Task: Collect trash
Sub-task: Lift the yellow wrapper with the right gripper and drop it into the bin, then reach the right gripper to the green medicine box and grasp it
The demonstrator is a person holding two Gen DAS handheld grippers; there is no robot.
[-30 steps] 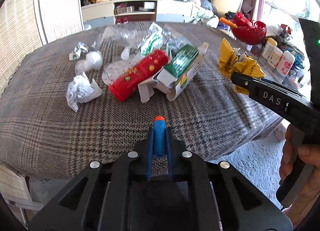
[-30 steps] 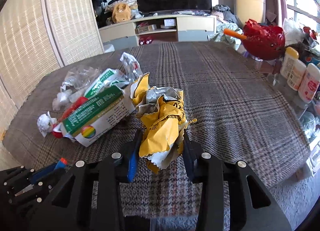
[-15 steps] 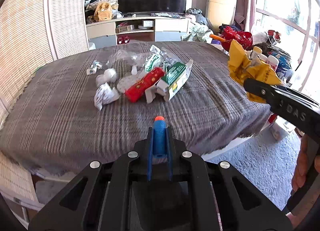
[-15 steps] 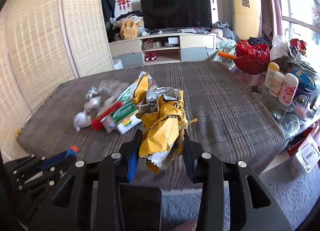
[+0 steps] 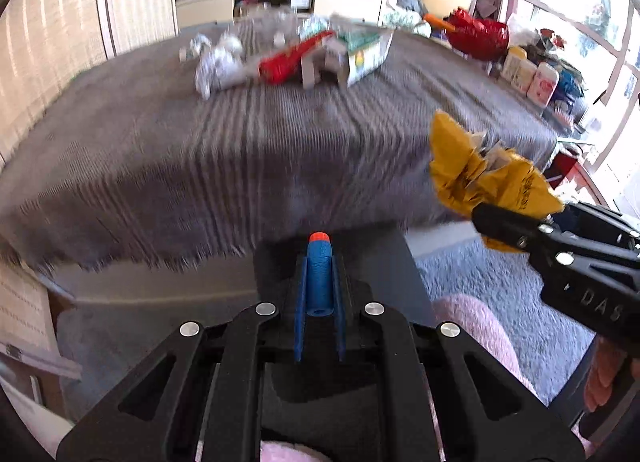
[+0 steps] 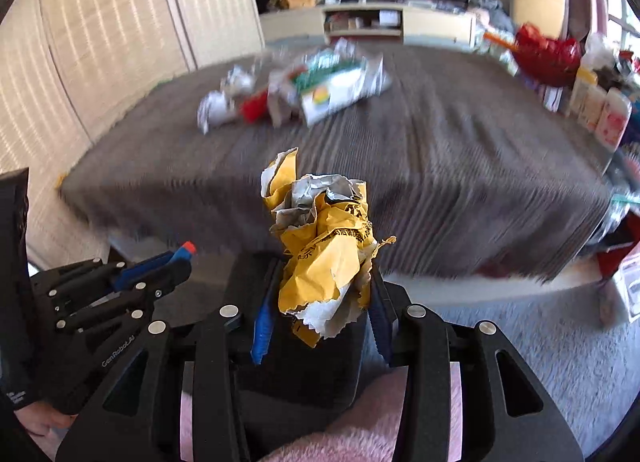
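Note:
My right gripper [image 6: 320, 294] is shut on a crumpled yellow paper wrapper [image 6: 324, 246], held off the near edge of the table; the wrapper also shows at the right in the left wrist view [image 5: 480, 170]. My left gripper [image 5: 319, 262] is shut on a blue foam dart with an orange tip [image 5: 319, 274], also in front of the table edge. A dark box-like thing [image 5: 332, 258] sits just below both grippers. More trash lies far back on the table: a red tube [image 5: 292, 58], a green-and-white carton [image 5: 360, 54], crumpled white paper [image 5: 216, 66].
The table wears a grey plaid cloth [image 5: 200, 150]. Bottles [image 5: 528, 74] and a red basket [image 5: 476, 34] stand at its right side. Grey carpet [image 5: 500, 286] lies below. A TV cabinet [image 6: 380, 22] is at the back. Pink fabric [image 6: 352, 434] lies under the grippers.
Both grippers have pulled back from the table and dropped lower, past its near edge. The yellow wrapper stays in the right gripper, the dart in the left.

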